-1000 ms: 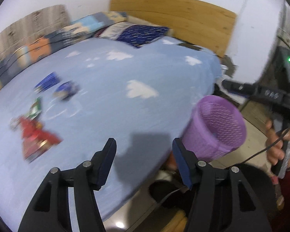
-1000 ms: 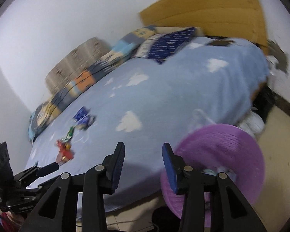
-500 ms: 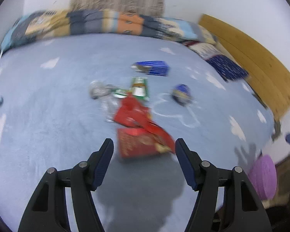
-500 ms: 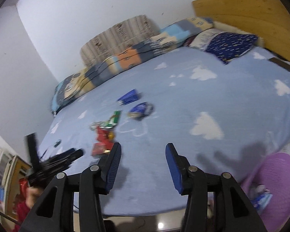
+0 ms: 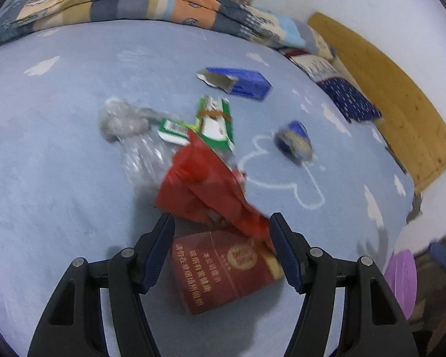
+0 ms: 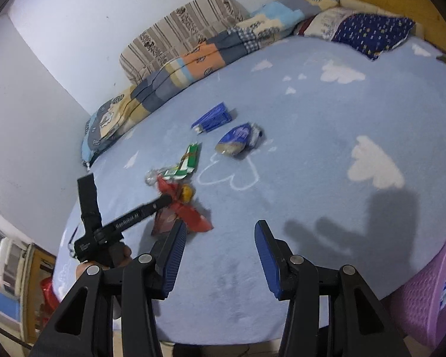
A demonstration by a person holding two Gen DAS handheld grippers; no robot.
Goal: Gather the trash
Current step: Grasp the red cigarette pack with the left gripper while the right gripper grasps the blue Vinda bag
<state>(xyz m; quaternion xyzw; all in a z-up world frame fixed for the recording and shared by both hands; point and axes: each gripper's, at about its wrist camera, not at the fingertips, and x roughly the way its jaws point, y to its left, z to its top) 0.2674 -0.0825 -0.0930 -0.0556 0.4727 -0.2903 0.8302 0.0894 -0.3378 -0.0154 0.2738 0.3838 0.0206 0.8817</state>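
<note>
The left gripper, fingers spread, is straddling the red cigarette pack lying between them; the right gripper is hovering spread, farther off.

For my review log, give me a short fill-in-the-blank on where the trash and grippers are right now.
1. The left gripper is ____, its fingers either side of the dark red box.
2. The trash lies on a light ____ bedspread with white clouds.
3. The basket at the bed's edge is ____ in colour.
4. The right gripper holds ____.

Missing words: open; blue; purple; nothing
</note>
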